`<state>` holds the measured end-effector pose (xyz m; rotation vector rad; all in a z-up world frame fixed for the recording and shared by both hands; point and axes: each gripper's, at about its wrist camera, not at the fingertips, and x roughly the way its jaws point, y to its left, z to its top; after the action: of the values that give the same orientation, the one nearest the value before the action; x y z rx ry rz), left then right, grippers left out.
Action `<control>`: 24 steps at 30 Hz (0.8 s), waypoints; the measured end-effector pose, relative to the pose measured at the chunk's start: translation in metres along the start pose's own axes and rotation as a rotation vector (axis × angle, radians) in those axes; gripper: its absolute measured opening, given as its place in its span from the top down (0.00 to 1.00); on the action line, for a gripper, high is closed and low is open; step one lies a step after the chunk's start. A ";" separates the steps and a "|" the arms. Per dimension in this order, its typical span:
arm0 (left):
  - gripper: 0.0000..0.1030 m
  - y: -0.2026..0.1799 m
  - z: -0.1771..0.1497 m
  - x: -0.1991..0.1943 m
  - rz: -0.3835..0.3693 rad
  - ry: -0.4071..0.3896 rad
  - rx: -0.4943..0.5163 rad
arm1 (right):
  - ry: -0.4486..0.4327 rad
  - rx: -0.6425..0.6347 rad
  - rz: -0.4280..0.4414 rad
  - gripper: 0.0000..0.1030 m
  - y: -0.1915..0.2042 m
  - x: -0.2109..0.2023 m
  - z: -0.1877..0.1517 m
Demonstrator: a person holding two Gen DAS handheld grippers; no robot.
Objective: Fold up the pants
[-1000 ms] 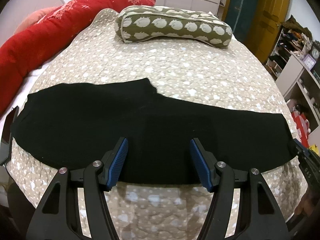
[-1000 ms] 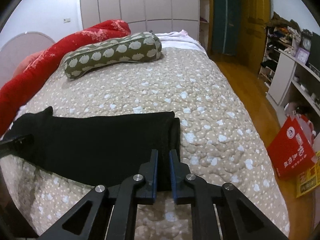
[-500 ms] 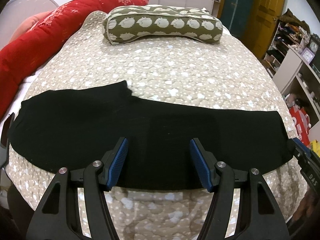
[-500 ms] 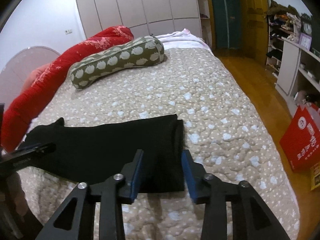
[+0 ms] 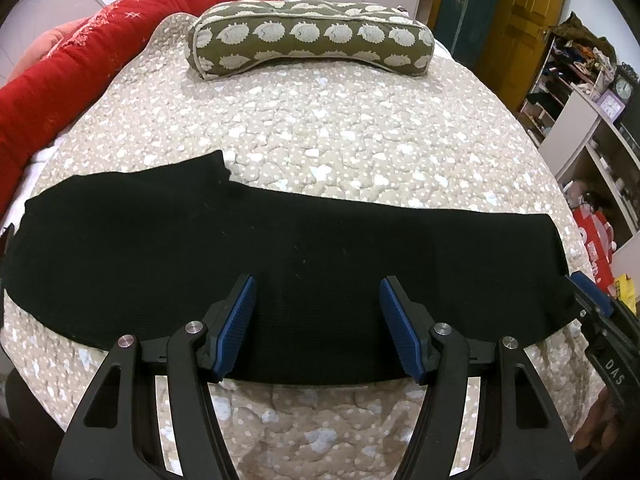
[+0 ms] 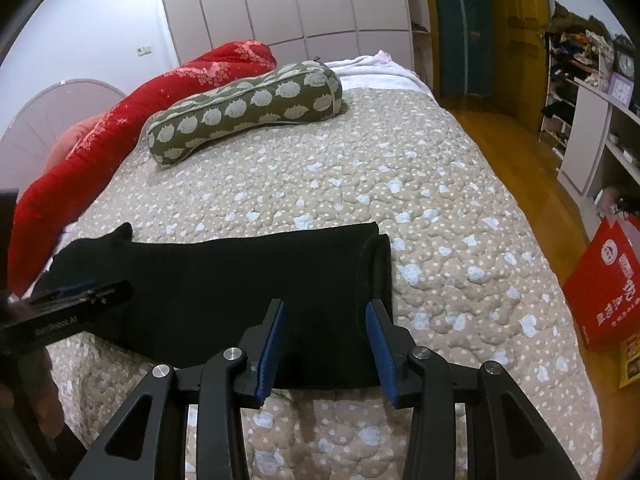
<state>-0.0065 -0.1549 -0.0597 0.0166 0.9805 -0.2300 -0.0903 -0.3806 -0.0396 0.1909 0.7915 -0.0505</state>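
Observation:
Black pants (image 5: 280,256) lie flat across the near part of the bed, folded lengthwise into one long strip. My left gripper (image 5: 316,300) is open and empty, hovering over the strip's middle near edge. My right gripper (image 6: 325,320) is open and empty above the leg-end (image 6: 320,276), whose hem edge lies just right of it. The right gripper also shows in the left wrist view (image 5: 596,312) at the strip's right end. The left gripper shows in the right wrist view (image 6: 76,300) at the far left.
The bed has a beige spotted quilt (image 5: 340,132). A green patterned bolster pillow (image 5: 312,40) lies at the far end and a red duvet (image 5: 60,80) along the left side. A red bag (image 6: 604,280), shelves (image 6: 600,128) and wooden floor lie to the right.
My right gripper opened and let go of the leg-end, which now lies flat on the bed. The left gripper stayed open over the pants' middle.

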 end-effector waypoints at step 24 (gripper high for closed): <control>0.38 -0.006 -0.003 -0.013 0.023 -0.038 0.028 | -0.007 0.040 0.068 0.58 -0.001 -0.008 0.001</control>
<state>-0.0173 -0.1578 -0.0502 0.0491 0.9388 -0.2219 -0.0951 -0.3823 -0.0337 0.2554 0.7767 -0.0032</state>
